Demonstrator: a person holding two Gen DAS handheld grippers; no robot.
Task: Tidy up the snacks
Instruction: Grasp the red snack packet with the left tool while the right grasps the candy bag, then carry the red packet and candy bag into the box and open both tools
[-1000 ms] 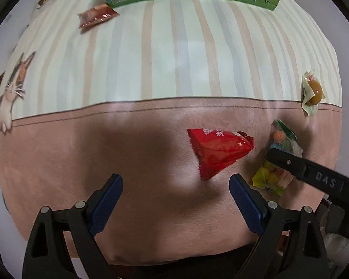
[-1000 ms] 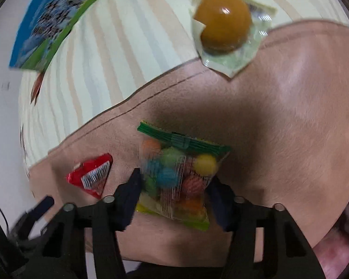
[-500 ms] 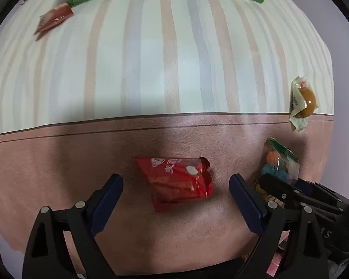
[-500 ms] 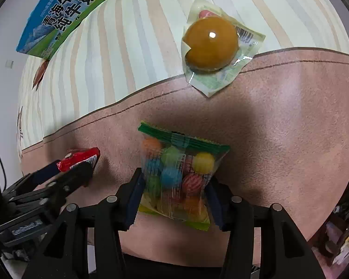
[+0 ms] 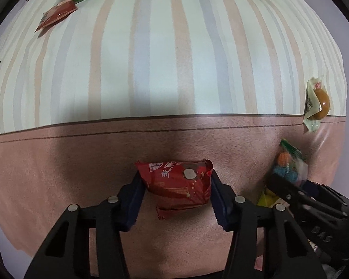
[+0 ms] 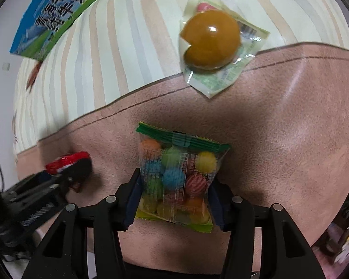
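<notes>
we have both hands loaded at once here, each pointing down at the tablecloth (image 5: 174, 69). our left gripper (image 5: 175, 191) has just been closing, and its blue pads now press on either side of the red snack packet (image 5: 176, 186), which lies on the pink band of the cloth, just below the stitched line. our right gripper (image 6: 174, 193) is closed to the width of the clear bag of coloured candy balls (image 6: 178, 176), pads against its two sides, the green sealed edge pointing away from us; the bag sits on the same pink band, near the red packet. the vacuum-packed brown egg (image 6: 211, 39) lies apart, across the border of the striped part, and a smaller reddish packet (image 5: 57, 15) rests far off by the milk carton box (image 6: 58, 11), which we judge to be where the snacks go. to do this step well, we should lift both straight up before moving across, so neither wrapper drags on the cloth. the red packet is soft and slippery foil, so we keep the squeeze steady and avoid tilting. the candy bag is loose inside and may sag or swing, so we move it slowly. we should also keep the two grippers from bumping, since they stand close together.
</notes>
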